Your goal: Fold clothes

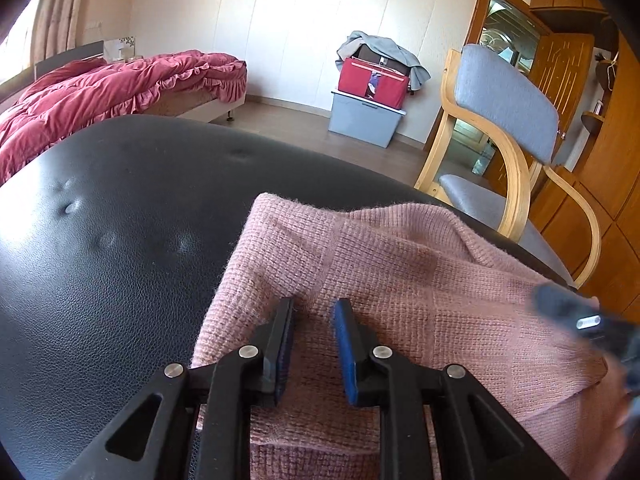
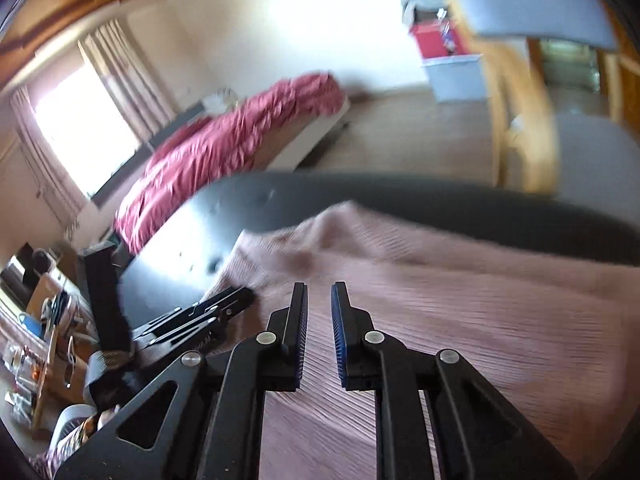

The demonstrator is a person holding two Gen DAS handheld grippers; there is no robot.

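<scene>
A pink knit sweater lies spread on the right part of a black leather surface. My left gripper sits low over the sweater's left edge. Its blue pads are a little apart, and a low ridge of knit runs between them without being pinched. My right gripper hovers above the middle of the sweater, with a narrow gap between its pads and nothing in it. It shows as a blur at the right edge of the left wrist view. The left gripper appears at the sweater's left edge in the right wrist view.
A wooden chair with grey cushions stands just past the surface's far right edge. A bed with a red quilt is at the back left. A grey box topped with a red bag stands by the far wall. A cluttered desk is at the left.
</scene>
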